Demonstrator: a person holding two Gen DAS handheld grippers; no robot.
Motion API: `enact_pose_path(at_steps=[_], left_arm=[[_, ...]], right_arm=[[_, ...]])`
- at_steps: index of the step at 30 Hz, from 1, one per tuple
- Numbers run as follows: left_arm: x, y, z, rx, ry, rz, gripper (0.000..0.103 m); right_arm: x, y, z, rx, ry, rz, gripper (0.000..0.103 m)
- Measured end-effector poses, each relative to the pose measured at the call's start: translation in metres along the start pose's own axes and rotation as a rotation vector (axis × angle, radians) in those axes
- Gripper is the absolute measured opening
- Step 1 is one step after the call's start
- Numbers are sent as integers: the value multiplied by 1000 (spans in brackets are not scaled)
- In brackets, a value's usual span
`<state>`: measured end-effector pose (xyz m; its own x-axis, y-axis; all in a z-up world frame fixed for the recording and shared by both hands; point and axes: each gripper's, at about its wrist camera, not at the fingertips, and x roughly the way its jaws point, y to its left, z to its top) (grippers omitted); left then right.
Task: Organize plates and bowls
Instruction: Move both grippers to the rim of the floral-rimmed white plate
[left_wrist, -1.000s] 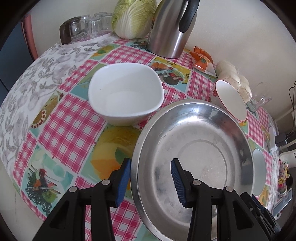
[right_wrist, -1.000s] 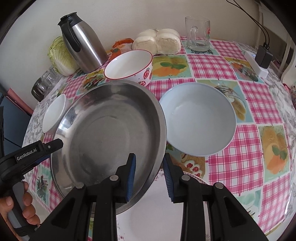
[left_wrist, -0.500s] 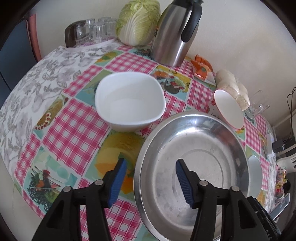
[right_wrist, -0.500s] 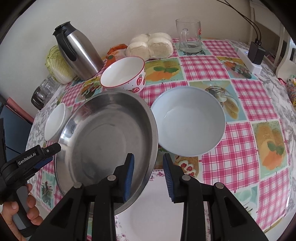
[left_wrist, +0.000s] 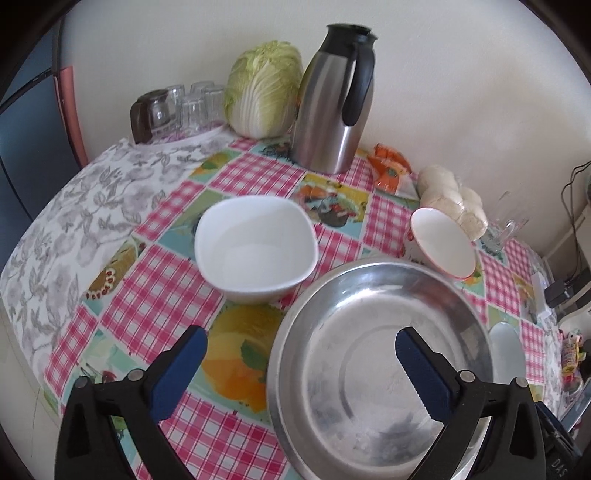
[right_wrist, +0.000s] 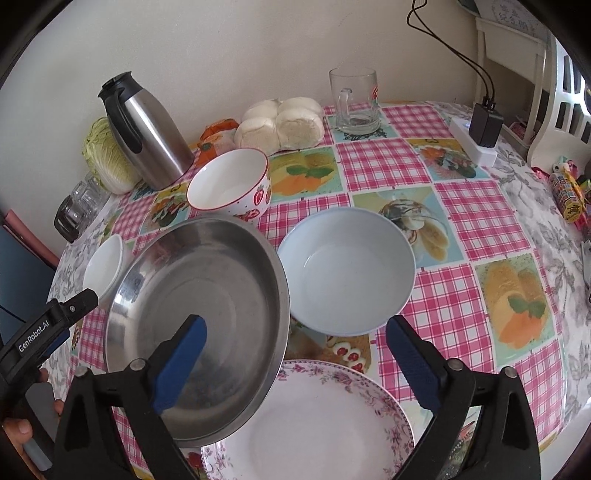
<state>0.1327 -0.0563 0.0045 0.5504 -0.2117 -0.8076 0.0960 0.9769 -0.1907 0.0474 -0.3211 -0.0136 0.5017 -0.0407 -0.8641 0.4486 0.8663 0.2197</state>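
Now both jaws just opened wide: left hand-held gripper (left_wrist: 301, 345) and right hand-held gripper (right_wrist: 295, 334) straddle steel basin (right_wrist: 207, 295) rim, untouched.

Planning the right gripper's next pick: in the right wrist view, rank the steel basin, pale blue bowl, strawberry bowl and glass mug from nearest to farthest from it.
From the right gripper:
1. Steel basin, under the left finger, overlapping the floral plate.
2. Pale blue bowl, just ahead, right of the basin.
3. Strawberry bowl, behind the basin.
4. Glass mug, by the wall.
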Motion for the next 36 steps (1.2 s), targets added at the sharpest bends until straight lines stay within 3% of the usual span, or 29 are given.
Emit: enact_pose_path(at_steps=[5, 12, 19, 22, 25, 31, 36], left_arm=[[-18, -6, 3, -11, -84, -55, 103], [-44, -26, 2, 21, -108, -158, 103], [-83, -61, -14, 167, -257, -128, 103], [-91, -67, -19, 171, -267, -158, 103], [-94, -71, -24, 166, -244, -177, 103], [-90, -77, -40, 101, -108, -243, 103], [-87, -87, -60, 91, 10, -244, 102]], right_arm=[[-1, 0, 0, -5, -6, 1, 98], [-21, -4, 1, -7, -87, -3, 98], [-55, -9, -3, -4, -240, 19, 98], [-59, -11, -8, 1, -237, 41, 98], [-62, -17, -14, 12, -238, 42, 98], [-67, -37, -25, 60, -212, -33, 98], [-83, -56, -32, 106, -256, -92, 98]])
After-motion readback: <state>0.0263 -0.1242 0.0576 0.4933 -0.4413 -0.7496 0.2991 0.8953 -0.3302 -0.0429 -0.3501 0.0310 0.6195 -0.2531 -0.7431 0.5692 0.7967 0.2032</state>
